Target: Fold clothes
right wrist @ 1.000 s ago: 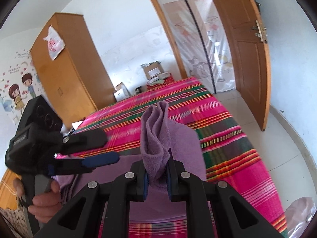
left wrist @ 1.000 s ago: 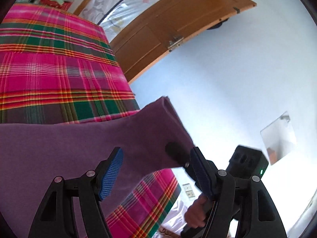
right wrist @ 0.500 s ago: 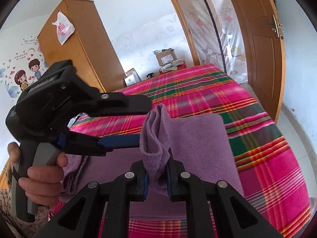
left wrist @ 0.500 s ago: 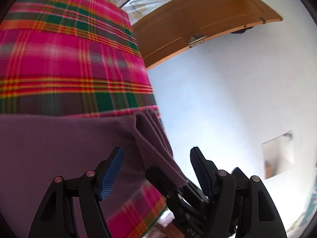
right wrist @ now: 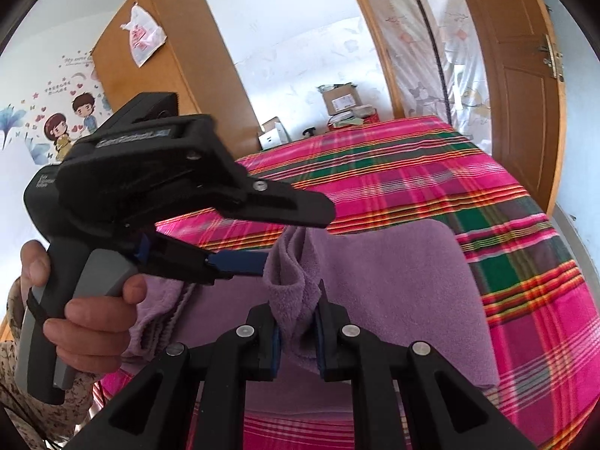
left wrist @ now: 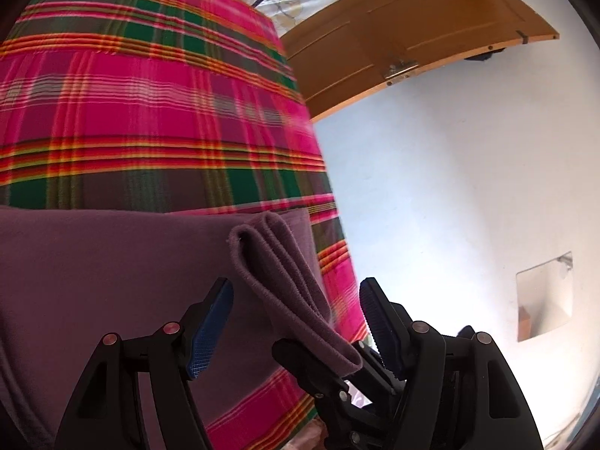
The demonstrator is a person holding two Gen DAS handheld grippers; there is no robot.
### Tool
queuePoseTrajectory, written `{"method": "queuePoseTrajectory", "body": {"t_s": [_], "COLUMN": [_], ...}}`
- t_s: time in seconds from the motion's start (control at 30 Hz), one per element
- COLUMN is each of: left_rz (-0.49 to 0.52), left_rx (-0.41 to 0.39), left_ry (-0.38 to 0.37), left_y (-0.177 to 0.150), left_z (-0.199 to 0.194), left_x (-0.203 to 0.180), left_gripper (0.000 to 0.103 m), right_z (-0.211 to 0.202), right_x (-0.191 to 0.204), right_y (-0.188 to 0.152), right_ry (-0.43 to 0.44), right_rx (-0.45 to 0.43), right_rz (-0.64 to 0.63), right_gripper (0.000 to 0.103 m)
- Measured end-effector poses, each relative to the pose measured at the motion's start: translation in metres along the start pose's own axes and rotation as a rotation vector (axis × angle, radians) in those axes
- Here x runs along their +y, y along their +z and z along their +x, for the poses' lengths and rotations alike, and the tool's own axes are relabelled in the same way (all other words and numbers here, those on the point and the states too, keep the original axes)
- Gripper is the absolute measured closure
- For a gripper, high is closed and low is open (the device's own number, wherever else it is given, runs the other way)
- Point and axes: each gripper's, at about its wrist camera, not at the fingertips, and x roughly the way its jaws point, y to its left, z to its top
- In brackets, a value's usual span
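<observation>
Our right claw (right wrist: 297,332) is clamped narrow on a bunched ridge of the purple garment (right wrist: 393,281), the fleece gathered into soft folds that rise between the blue pads. Our left claw (left wrist: 296,326) stands wide, its pads on either side of that same gathered edge without pressing it; in the right wrist view its lower blue pad reaches just to the bunch, and a hand (right wrist: 86,311) grips the handle. The rest of the garment lies spread across the bed (right wrist: 431,172), with a thicker roll of cloth near the left hand.

We judge the cloth light, limp and a little fuzzy, so it should sag from any single pinch and not slip easily. A second hold belongs on the doubled edge beside the first, with both layers caught together.

The bed carries a bright pink, green and orange plaid cover, soft underneath. Beyond it stand a wooden wardrobe (right wrist: 168,60), cardboard boxes (right wrist: 339,99), a wooden door (right wrist: 521,75) and pale walls.
</observation>
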Motion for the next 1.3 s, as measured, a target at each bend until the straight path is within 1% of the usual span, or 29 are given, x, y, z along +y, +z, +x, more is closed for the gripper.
{"method": "queuePoseTrajectory", "body": {"t_s": [0.07, 0.23, 0.43, 0.57, 0.77, 0.83, 1.0, 1.1, 1.2, 1.3], "left_rz": [-0.003, -0.027, -0.065, -0.072, -0.072, -0.085, -0.107, -0.111, -0.106, -0.101], "left_rx": [-0.013, -0.037, -0.029, -0.041, -0.096, -0.101, -0.118, -0.148, -0.192, -0.236], "left_ry": [0.045, 0.085, 0.078, 0.077, 0.109, 0.104, 0.112, 0.122, 0.131, 0.129], "left_y": [0.001, 0.002, 0.001, -0.001, -0.002, -0.002, -0.004, -0.006, -0.009, -0.011], "left_z": [-0.004, -0.015, -0.019, -0.026, -0.036, -0.037, -0.040, -0.046, -0.054, -0.060], "left_x": [0.006, 0.019, 0.034, 0.039, 0.041, 0.044, 0.048, 0.048, 0.045, 0.041], "left_gripper": [0.031, 0.032, 0.032, 0.032, 0.032, 0.032, 0.032, 0.032, 0.032, 0.032], "right_z": [0.005, 0.020, 0.028, 0.034, 0.049, 0.054, 0.055, 0.055, 0.056, 0.061], "right_x": [0.007, 0.018, 0.028, 0.030, 0.041, 0.043, 0.045, 0.050, 0.050, 0.054], "right_y": [-0.002, -0.006, -0.007, -0.008, -0.015, -0.017, -0.018, -0.017, -0.023, -0.026], "right_ry": [0.008, 0.025, 0.042, 0.052, 0.050, 0.059, 0.052, 0.052, 0.066, 0.058], "right_rx": [0.009, 0.036, 0.040, 0.047, 0.069, 0.081, 0.071, 0.061, 0.079, 0.092], "right_rz": [-0.009, -0.009, -0.018, -0.016, -0.041, -0.039, -0.043, -0.065, -0.072, -0.090], "right_gripper": [0.089, 0.089, 0.089, 0.089, 0.088, 0.088, 0.088, 0.088, 0.087, 0.087]}}
